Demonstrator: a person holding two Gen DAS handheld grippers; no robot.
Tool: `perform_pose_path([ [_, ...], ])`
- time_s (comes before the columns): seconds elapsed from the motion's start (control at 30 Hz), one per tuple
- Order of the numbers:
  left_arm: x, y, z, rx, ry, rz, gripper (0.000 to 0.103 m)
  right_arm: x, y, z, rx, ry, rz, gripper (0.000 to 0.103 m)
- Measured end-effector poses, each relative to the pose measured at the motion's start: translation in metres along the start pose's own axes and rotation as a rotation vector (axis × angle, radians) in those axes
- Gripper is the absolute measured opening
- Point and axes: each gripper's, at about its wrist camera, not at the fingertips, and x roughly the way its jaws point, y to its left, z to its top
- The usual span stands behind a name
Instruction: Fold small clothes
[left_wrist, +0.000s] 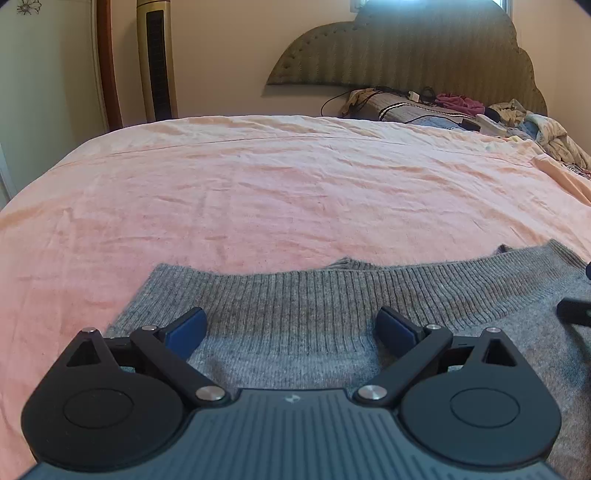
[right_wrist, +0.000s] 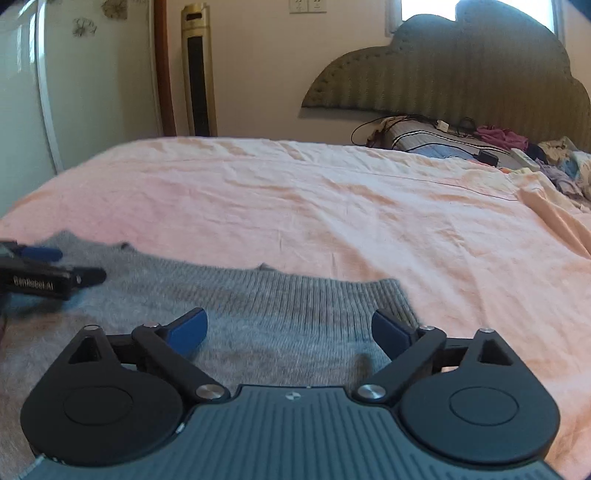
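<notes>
1. On the bed (left_wrist: 258, 192), over the pink sheet, a grey knit sweater (left_wrist: 295, 325) lies spread flat at the near edge, with its ribbed hem (left_wrist: 332, 291) running across the far side. It shows in both wrist views.
2. The left claw (left_wrist: 291, 328) is spread wide and holding nothing, hovering low over the left part of the sweater with the ribbed band just ahead of its blue pads (left_wrist: 186, 330). Can't tell if it's actually touching the knit.
3. The right claw (right_wrist: 289, 332) is wide apart too, nothing in it, over the right end of the sweater near the hem's corner (right_wrist: 391, 291). That view is a bit blurry, so take contact with a grain of salt.
4. My read is that this is the setup for a fold: each claw lining up on its own side of the garment before pinching.
5. To do it well, I'd grab both layers of the knit, not just the top one, and go for the ribbed band since it's thicker and less likely to slip.
6. Keep both claws level and moving together, or the fold line will go crooked.
7. Knit stretches, so lift gently and don't drag the sheet along with it.
8. The clutter pile (left_wrist: 498, 118) by the headboard (left_wrist: 424, 55) is well apart and no bother.
</notes>
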Motion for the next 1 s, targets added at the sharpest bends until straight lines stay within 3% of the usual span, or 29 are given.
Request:
perform_pose_path([
  [0.03, 0.001, 0.0, 0.001, 0.0, 0.0, -0.001, 0.1, 0.003, -0.006, -0.008, 0.024, -0.025, 0.008, 0.103],
  [0.1, 0.001, -0.001, 0.001, 0.0, 0.0, 0.001, 0.1, 0.005, -0.027, -0.011, 0.157, -0.023, 0.064, 0.102],
  [0.13, 0.001, -0.001, 0.001, 0.0, 0.0, 0.0, 0.1, 0.006, -0.028, -0.011, 0.172, -0.026, 0.052, 0.102],
  [0.23, 0.002, 0.0, 0.001, -0.002, 0.001, -0.003, 0.101, 0.006, -0.019, -0.011, 0.127, -0.026, 0.025, 0.102],
  [0.5, 0.002, -0.001, 0.001, 0.0, 0.002, 0.001, 0.101, 0.007, -0.024, -0.013, 0.157, -0.023, 0.053, 0.103],
  [0.63, -0.01, -0.006, 0.002, 0.0, 0.018, 0.073, 0.101, 0.007, -0.024, -0.013, 0.154, -0.023, 0.049, 0.103],
  [0.8, -0.051, -0.007, -0.007, -0.048, -0.011, -0.01, 0.101, 0.007, -0.023, -0.014, 0.155, -0.024, 0.049, 0.103],
  [0.9, -0.039, -0.005, -0.021, -0.021, 0.051, 0.0, 0.102, 0.007, -0.024, -0.014, 0.16, -0.027, 0.042, 0.103],
  [1.0, -0.034, 0.006, -0.028, -0.035, -0.002, -0.013, 0.103, 0.01, -0.026, -0.012, 0.177, -0.025, 0.011, 0.102],
])
